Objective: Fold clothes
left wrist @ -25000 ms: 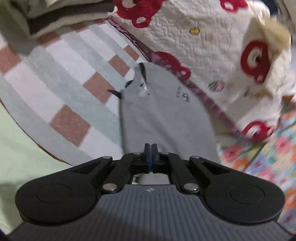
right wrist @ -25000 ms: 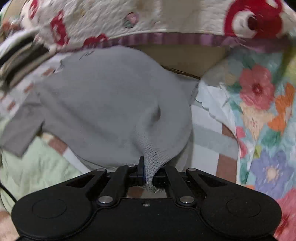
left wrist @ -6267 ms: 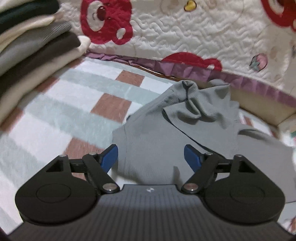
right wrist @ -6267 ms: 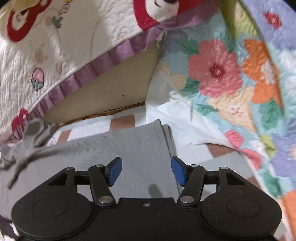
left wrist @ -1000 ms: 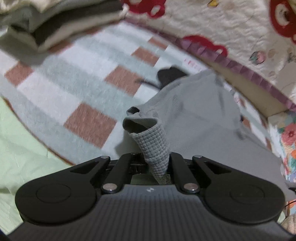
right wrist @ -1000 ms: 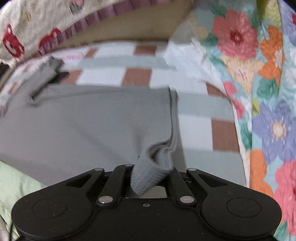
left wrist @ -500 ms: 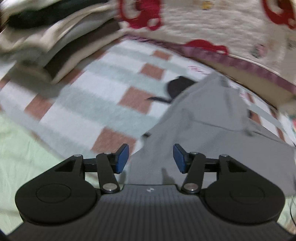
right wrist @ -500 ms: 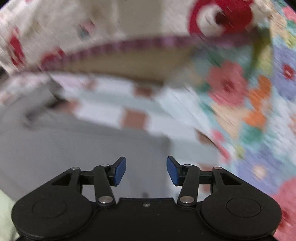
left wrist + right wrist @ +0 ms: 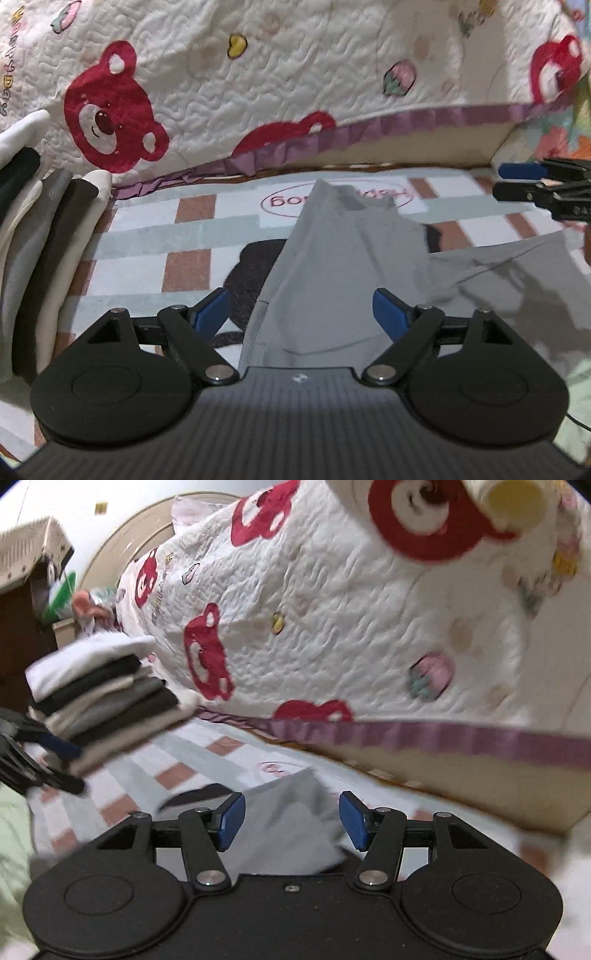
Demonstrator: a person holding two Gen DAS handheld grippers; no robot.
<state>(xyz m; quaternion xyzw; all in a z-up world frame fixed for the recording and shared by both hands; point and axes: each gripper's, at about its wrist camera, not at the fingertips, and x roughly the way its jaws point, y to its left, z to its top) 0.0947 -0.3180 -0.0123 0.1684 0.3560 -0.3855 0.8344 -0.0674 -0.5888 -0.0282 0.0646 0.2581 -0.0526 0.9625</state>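
While both tools hang above the bed with nothing in them, the left gripper [image 9: 301, 314] has its blue pads spread wide over the grey garment [image 9: 332, 280], which lies rumpled on the checked sheet [image 9: 147, 236]. The right gripper [image 9: 291, 819] is likewise spread — grey cloth shows between its fingers. A stack of folded clothes [image 9: 103, 705] stands at the left, against the bear-print quilt [image 9: 295, 74]. Something dark [image 9: 251, 273] lies half under the garment; what it is cannot be told. The right view is blurred.
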